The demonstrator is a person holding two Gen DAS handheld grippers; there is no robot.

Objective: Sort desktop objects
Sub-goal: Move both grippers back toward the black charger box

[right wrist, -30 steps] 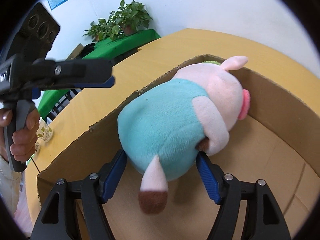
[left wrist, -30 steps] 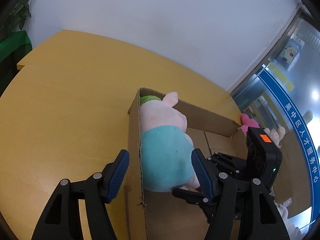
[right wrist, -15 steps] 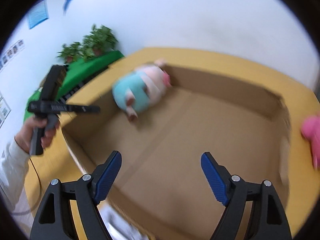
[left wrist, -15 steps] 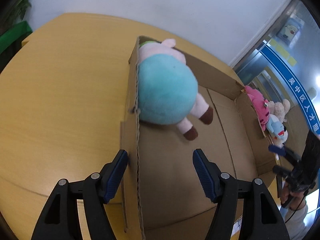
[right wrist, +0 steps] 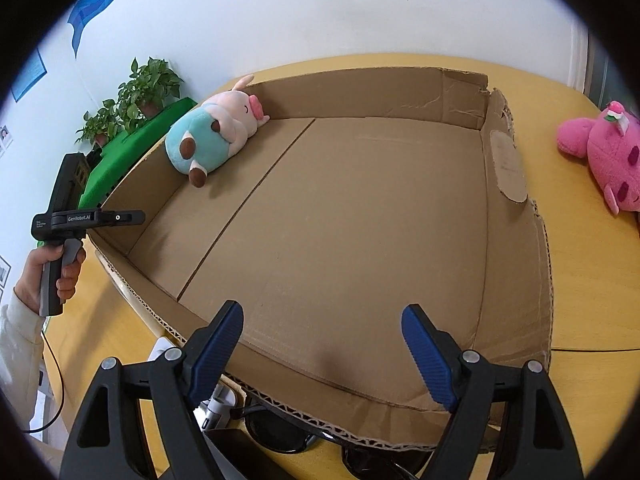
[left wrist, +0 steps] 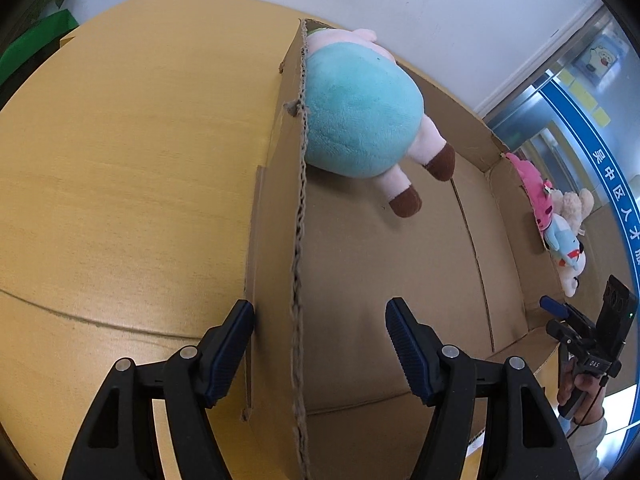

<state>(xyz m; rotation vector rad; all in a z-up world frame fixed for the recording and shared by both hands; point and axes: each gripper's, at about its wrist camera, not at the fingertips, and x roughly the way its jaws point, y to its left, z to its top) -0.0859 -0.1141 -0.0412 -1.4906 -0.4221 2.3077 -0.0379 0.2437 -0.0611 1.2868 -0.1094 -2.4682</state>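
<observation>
A pig plush in a teal shirt (left wrist: 360,120) lies in the far left corner of the open cardboard box (left wrist: 296,240); it also shows in the right wrist view (right wrist: 212,136) inside the box (right wrist: 516,240). My left gripper (left wrist: 320,344) is open and empty, straddling the box's left wall. My right gripper (right wrist: 322,340) is open and empty above the box's near edge. A pink plush (right wrist: 608,156) lies on the table right of the box. The pink plush (left wrist: 536,192) and other small plush toys (left wrist: 568,240) show beyond the box's right wall.
The yellow wooden table (left wrist: 120,160) extends left of the box. Dark sunglasses (right wrist: 320,440) and a white plug (right wrist: 216,404) lie by the box's near edge. Potted plants (right wrist: 136,96) on a green cloth stand at the back left.
My right gripper let go of the pig plush and drew back out of the box to its near edge. My left gripper pulled back along the box's left wall.
</observation>
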